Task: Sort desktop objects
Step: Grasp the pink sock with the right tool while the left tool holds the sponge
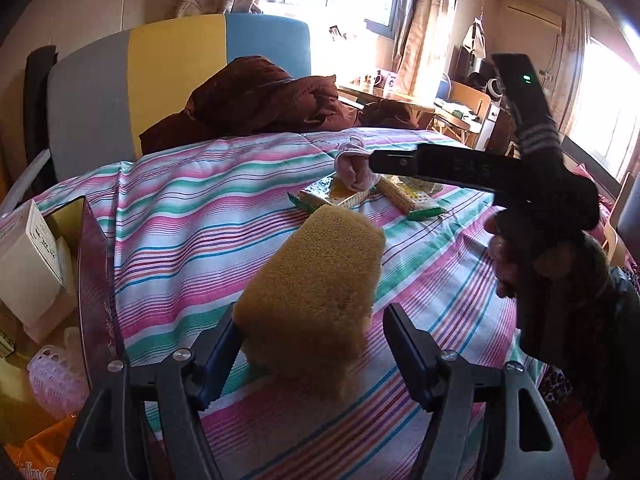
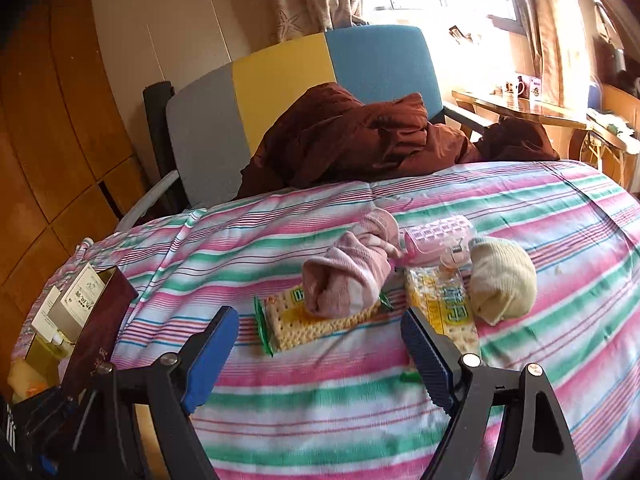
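The sponge (image 1: 316,292) sits between the fingers of the left tool (image 1: 312,344), which is wide and not squeezing it. It looks light and squishy, so a grip across its middle should work. The right tool (image 2: 320,344) is wide and empty over the bed (image 2: 560,208). I count one sponge, two socks (image 2: 348,280), two cracker packs (image 2: 316,320) and one curler (image 2: 436,240).
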{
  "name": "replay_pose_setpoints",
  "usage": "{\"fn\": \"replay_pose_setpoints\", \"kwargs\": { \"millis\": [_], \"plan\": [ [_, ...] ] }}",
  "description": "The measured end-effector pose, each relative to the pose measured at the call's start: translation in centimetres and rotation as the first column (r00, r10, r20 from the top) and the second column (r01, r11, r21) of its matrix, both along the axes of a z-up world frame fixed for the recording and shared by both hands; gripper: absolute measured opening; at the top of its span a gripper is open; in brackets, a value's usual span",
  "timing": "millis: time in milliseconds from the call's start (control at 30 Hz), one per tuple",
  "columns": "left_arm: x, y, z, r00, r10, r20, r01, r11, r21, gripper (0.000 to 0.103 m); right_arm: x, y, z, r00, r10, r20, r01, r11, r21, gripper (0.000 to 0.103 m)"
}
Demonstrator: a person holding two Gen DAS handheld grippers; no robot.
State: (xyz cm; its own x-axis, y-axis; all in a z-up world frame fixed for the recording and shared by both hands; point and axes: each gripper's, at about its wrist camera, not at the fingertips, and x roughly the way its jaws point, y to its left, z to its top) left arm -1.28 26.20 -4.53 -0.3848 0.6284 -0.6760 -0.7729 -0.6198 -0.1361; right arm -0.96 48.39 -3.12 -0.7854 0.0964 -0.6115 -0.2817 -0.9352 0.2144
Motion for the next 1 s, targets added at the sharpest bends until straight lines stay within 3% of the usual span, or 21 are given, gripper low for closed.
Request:
{"fn": "replay_pose_setpoints", "kwargs": {
  "millis": [133, 233, 300, 367, 467, 633, 733, 1000],
  "plan": [
    [-0.2, 0.0, -0.2, 1.0, 0.0, 0.023, -0.001, 1.0, 0.029, 0.078, -2.7, 0.5, -0.5, 0.999, -0.005, 0.033, 0.004, 1.0, 0.026, 0.084],
    [-0.6, 0.1, -0.6, 0.999, 0.014, 0.049, -0.015, 0.999, 0.031, 0.079, -4.4, 0.9, -1.4, 0.998, -0.009, 0.065, 0.006, 0.999, 0.047, 0.077],
    [-0.8, 0.2, -0.9, 0.998, 0.024, 0.062, -0.026, 0.999, 0.025, 0.079, -5.2, 1.2, -1.9, 0.997, -0.007, 0.082, 0.002, 0.998, 0.056, 0.071],
    [-0.8, 0.4, -1.3, 0.997, 0.033, 0.063, -0.033, 0.999, 0.009, 0.08, -5.7, 1.2, -2.4, 0.996, -0.007, 0.092, 0.0, 0.997, 0.074, 0.05],
    [-0.8, 1.0, -1.9, 0.997, 0.04, 0.068, -0.039, 0.999, -0.022, 0.084, -5.4, 1.6, -2.6, 0.996, -0.011, 0.088, 0.006, 0.998, 0.055, 0.042],
    [-0.4, 1.5, -2.7, 0.998, 0.045, 0.052, -0.042, 0.998, -0.053, 0.081, -3.5, 1.3, -2.1, 0.998, 0.0, 0.066, -0.003, 0.999, 0.051, 0.042],
    [-0.4, 1.1, -2.4, 0.997, 0.044, 0.064, -0.042, 0.999, -0.032, 0.069, -1.9, 0.9, -1.8, 0.999, 0.001, 0.052, -0.003, 0.999, 0.048, 0.042],
    [-0.2, 0.5, -1.8, 0.995, -0.002, 0.095, 0.0, 1.0, 0.022, 0.063, 3.0, -0.2, -1.7, 1.0, -0.012, 0.022, 0.012, 1.0, -0.012, 0.042]
  ]
}}
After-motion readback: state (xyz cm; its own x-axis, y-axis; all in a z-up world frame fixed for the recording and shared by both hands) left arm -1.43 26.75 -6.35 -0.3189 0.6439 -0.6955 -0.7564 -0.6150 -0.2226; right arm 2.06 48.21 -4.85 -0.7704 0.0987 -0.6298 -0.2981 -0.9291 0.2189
